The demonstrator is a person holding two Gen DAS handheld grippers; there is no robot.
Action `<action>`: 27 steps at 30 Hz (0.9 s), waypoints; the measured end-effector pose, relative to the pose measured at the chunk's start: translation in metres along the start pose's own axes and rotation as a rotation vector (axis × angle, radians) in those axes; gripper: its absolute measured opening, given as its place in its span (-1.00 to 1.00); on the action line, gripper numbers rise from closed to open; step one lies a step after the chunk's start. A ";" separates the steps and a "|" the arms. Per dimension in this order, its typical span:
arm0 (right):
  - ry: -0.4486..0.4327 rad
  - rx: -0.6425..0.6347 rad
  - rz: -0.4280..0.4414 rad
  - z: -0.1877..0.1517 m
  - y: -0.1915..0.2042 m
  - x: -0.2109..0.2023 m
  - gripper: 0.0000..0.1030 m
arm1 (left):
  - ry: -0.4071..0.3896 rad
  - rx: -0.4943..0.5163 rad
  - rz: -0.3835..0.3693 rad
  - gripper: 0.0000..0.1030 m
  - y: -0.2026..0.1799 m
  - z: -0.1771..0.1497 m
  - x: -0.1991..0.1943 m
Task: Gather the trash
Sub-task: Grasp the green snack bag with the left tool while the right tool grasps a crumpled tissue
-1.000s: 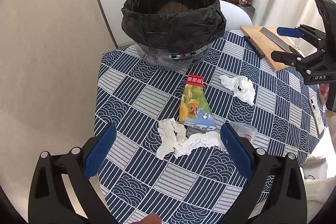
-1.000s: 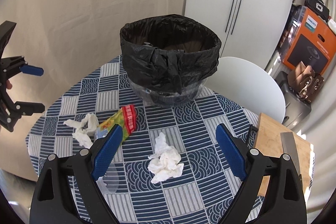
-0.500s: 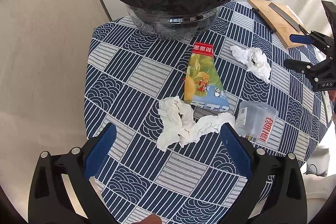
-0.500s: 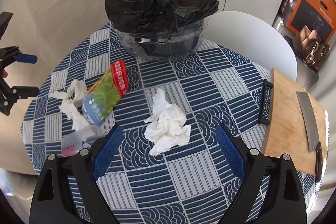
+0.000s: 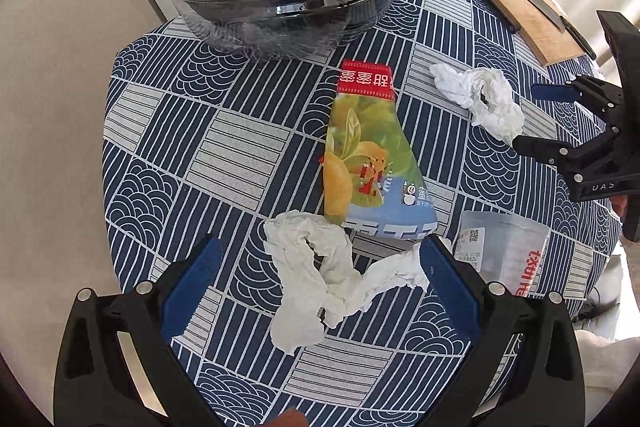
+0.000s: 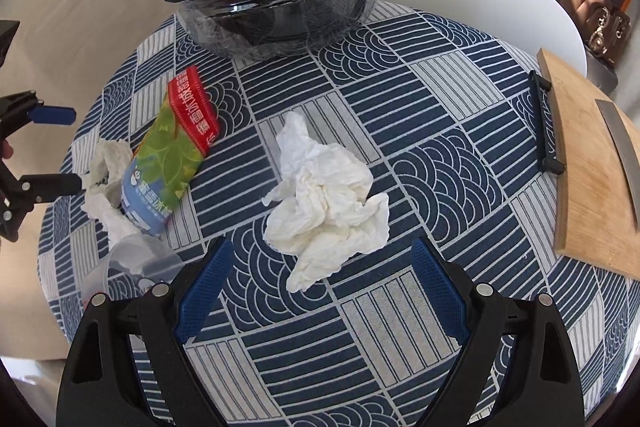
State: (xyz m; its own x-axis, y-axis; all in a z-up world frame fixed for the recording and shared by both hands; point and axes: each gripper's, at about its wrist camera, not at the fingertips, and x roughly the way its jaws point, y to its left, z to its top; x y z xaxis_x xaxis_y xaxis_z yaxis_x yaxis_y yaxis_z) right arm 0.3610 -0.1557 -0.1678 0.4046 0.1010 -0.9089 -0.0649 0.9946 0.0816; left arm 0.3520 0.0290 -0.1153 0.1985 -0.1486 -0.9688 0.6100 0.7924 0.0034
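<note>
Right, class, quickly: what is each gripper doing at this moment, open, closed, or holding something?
Left gripper: open, holding nothing, over a tissue.
Right gripper: open, holding nothing, over the other tissue.

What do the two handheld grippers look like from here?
Both the left gripper and the right gripper have matte black angular frames with silver rivets and flat blue textured pads. White letters "DAS" mark the right gripper's body in the left wrist view. No cables or sleeves show.
</note>
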 end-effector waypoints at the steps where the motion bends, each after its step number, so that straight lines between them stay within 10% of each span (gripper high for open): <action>1: 0.004 0.010 -0.003 -0.001 0.000 0.003 0.66 | 0.006 0.013 -0.008 0.88 -0.002 0.003 0.004; 19: 0.002 0.104 -0.023 -0.005 -0.007 0.029 0.60 | 0.105 0.122 -0.128 0.88 -0.033 0.048 0.059; 27: 0.004 0.074 0.007 -0.005 -0.004 0.034 -0.20 | 0.114 0.115 -0.103 0.85 -0.041 0.061 0.074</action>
State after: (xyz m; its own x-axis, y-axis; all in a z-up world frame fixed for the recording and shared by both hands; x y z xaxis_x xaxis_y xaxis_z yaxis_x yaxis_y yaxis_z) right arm 0.3708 -0.1562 -0.2010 0.4008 0.1079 -0.9098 0.0000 0.9930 0.1177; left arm 0.3885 -0.0503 -0.1721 0.0463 -0.1525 -0.9872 0.7077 0.7025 -0.0753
